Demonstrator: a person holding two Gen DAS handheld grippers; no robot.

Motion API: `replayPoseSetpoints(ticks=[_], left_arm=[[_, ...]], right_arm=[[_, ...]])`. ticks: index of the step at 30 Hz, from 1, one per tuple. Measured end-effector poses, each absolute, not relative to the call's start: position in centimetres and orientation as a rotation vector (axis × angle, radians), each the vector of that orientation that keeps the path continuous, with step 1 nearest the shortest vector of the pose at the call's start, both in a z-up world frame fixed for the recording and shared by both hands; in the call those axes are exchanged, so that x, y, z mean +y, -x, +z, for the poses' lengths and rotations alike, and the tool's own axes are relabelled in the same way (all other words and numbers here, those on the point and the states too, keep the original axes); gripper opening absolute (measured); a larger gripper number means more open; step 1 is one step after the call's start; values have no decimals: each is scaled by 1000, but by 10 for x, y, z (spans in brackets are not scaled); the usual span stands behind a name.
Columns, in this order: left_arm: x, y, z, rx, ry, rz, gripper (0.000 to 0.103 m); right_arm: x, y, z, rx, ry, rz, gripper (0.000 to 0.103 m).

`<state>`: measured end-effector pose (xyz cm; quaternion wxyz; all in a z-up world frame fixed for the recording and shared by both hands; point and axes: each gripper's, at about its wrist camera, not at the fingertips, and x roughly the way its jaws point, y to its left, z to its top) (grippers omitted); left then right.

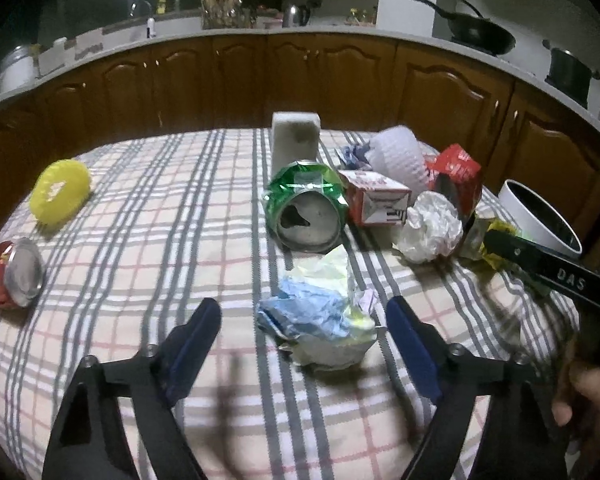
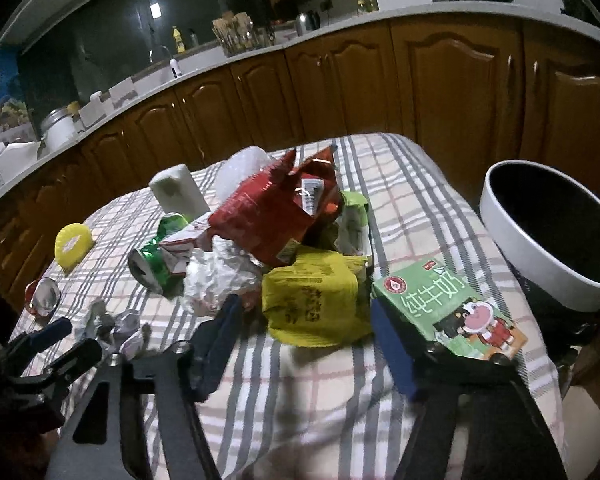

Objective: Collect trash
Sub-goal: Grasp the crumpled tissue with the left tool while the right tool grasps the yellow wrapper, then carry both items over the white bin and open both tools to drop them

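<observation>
One white bin (image 2: pixel 540 240) | interior dark, contents indiscernible | beside plaid table (image 2: pixel 420 200)

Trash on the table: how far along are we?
Barely started: the white bin looks empty. Nothing held. Left gripper is open around the crumpled blue-yellow wrapper; right gripper is open at the yellow bag. Green can, red bag, milk carton remain.

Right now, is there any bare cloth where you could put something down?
Yes: bare cloth between the yellow lid and the green can, and near the left gripper. It is crowded from the can to the white bin.
</observation>
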<state>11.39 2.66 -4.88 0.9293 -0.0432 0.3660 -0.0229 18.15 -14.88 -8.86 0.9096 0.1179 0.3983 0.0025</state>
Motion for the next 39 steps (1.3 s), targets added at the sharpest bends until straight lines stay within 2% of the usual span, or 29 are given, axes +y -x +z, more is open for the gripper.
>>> replayPoseSetpoints(ticks=[2,3,4,8,11,26,39], left_arm=[[25,-119,-52,767,90,-67,59],[24,-121,-53,775,91,-77,53],[23,-122,-54,777,87,-83,48],[19,-120,-50,756,71,-107,36],[14,-116,-45,740,70,-139,32],[-28,-104,-5,654,7,-278,31],[-83,-137,5,636,-55,-384,31]], right_arm=[[-150,-186,-92,836,-250,13,41],[-151,-187,-94,840,-254,16,34],[-152,-187,-95,846,-258,20,23],[-150,-183,-91,827,-258,40,15],[-148,-174,-83,802,-265,65,12],[-185,-128,-22,632,-392,96,10],[-250,-110,-18,601,-419,-52,10]])
